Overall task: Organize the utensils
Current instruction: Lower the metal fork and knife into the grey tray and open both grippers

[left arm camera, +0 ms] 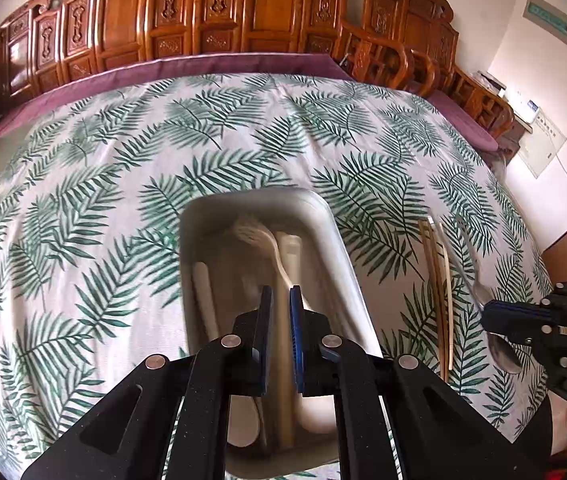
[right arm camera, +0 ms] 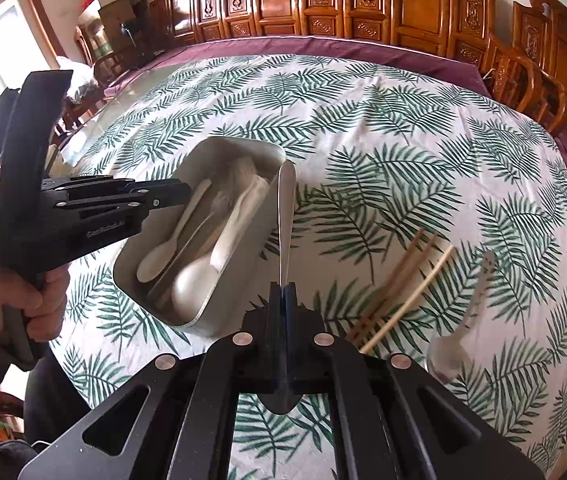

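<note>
A grey rectangular tray (left arm camera: 331,236) (right arm camera: 199,156) sits on the leaf-print tablecloth and holds several cream spoons and a fork (right arm camera: 191,280). My left gripper (left arm camera: 281,300) hovers over the tray, its jaws slightly apart with nothing between them; it shows in the right wrist view (right arm camera: 179,196). My right gripper (right arm camera: 283,292) is shut on a metal spoon (right arm camera: 286,208), handle pointing forward, just right of the tray. It shows at the right edge of the left wrist view (left arm camera: 495,316). Wooden chopsticks (right arm camera: 403,284) (left arm camera: 437,280) and another metal spoon (right arm camera: 463,320) lie on the cloth to the right.
The table (right arm camera: 363,112) is covered by a white cloth with green fern leaves over a purple cloth (right arm camera: 323,48). Carved wooden chairs (right arm camera: 523,76) and a wooden screen (left arm camera: 203,12) line the far side.
</note>
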A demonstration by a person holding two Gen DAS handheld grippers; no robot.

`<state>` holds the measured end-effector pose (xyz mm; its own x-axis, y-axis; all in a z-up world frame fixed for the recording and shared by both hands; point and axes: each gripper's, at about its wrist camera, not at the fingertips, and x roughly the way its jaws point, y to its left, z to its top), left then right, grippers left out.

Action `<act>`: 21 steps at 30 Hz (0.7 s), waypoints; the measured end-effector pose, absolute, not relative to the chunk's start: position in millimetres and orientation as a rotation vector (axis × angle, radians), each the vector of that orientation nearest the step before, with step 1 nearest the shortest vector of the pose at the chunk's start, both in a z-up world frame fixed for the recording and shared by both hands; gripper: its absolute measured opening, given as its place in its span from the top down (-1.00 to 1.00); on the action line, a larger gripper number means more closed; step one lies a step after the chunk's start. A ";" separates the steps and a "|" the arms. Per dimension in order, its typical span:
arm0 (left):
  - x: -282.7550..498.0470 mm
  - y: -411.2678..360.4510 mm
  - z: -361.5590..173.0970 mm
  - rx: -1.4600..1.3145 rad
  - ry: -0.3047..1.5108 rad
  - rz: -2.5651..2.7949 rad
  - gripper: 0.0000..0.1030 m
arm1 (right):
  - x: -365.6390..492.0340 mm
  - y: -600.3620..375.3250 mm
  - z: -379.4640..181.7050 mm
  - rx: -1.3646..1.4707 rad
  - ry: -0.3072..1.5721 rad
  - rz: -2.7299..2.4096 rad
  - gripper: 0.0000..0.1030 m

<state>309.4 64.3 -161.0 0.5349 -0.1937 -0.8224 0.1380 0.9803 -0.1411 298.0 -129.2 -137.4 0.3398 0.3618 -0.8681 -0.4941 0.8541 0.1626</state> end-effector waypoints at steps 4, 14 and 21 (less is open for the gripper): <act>299.7 75.9 -149.4 -0.058 0.954 -0.184 0.86 | 302.5 -111.5 -137.9 -0.128 1.088 0.578 0.94; 268.8 106.0 -132.0 -0.063 0.904 -0.150 0.85 | 313.9 -61.3 -151.3 -0.077 1.103 0.627 0.94; 249.4 115.7 -125.3 -0.041 0.888 -0.137 0.85 | 320.5 -40.7 -167.9 -0.037 1.130 0.639 0.94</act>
<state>249.4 115.7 -125.3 0.6230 -0.1368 -0.7702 0.1025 0.9904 -0.0930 320.5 -40.7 -167.9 0.2695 0.4558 -0.8483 -0.4925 0.8222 0.2854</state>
